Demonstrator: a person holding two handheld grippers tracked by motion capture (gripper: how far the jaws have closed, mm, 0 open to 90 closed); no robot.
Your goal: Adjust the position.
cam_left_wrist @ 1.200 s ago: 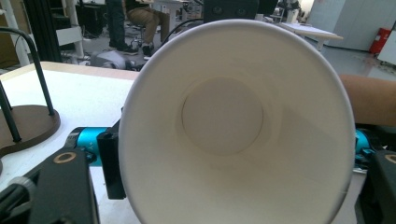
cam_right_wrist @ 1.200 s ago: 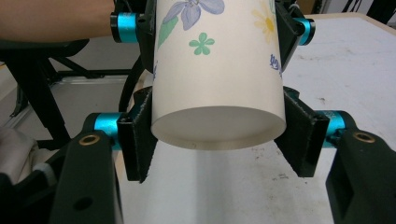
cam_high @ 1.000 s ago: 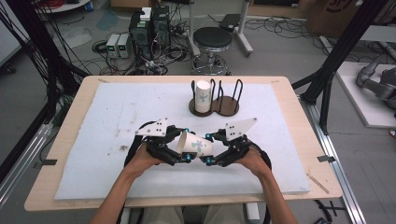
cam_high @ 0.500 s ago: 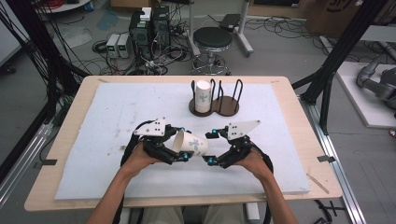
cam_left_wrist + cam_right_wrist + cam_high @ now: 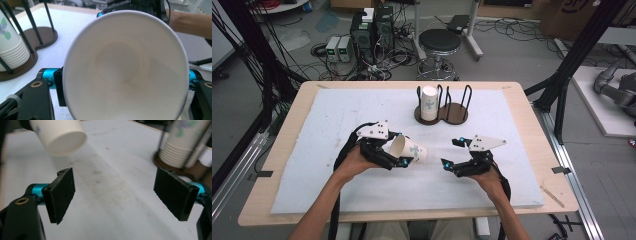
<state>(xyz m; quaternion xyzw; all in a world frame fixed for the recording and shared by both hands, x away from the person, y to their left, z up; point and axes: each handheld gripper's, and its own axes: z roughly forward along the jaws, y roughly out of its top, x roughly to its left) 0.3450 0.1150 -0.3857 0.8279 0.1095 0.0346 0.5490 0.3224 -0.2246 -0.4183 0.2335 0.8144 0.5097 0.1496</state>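
Lab floor behind: cables, stool, power boxes. We work on white foam mat [image 5: 312, 120] over wooden table.

Left gripper [image 5: 398, 152] clamped on paper cup [image 5: 408, 150], cup on its side, held above mat near front centre, mouth toward our left gripper camera. Right gripper [image 5: 451, 154] released, jaws wide, nothing between, just right of cup.

We judge cup light, thin-walled, easily crushed; hold near rim with gentle squeeze.

Cup stack [image 5: 428, 102] sits in brown holder [image 5: 457, 114] at far centre.

Green leaf print on cups; no readable writing.
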